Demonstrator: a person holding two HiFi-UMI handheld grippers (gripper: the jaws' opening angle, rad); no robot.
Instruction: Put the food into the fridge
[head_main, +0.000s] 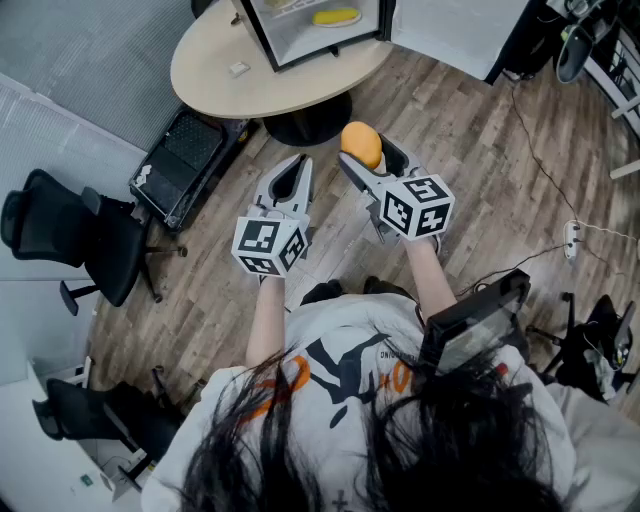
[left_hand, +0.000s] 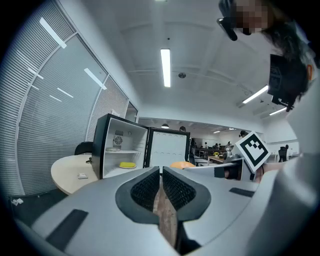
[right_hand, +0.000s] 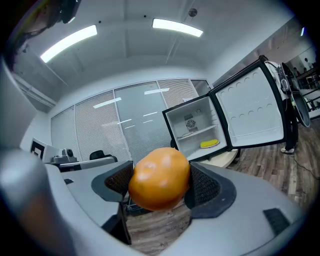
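Observation:
My right gripper (head_main: 362, 152) is shut on an orange fruit (head_main: 361, 144), which bulges between its black pads (right_hand: 204, 186) in the right gripper view (right_hand: 160, 178). My left gripper (head_main: 292, 177) is beside it on the left, jaws shut with nothing between them (left_hand: 161, 186). A small black fridge (head_main: 315, 25) stands on a round beige table (head_main: 215, 75) ahead, its door (right_hand: 255, 112) swung wide. A yellow food item (head_main: 336, 16) lies on the fridge's lower level (right_hand: 209, 143). Both grippers hang above the wooden floor, short of the table.
A black crate (head_main: 183, 165) lies on the floor at the table's left. Black office chairs (head_main: 75, 235) stand to the left. A small white object (head_main: 238, 69) rests on the table. Cables and a socket (head_main: 572, 236) trail on the floor at right.

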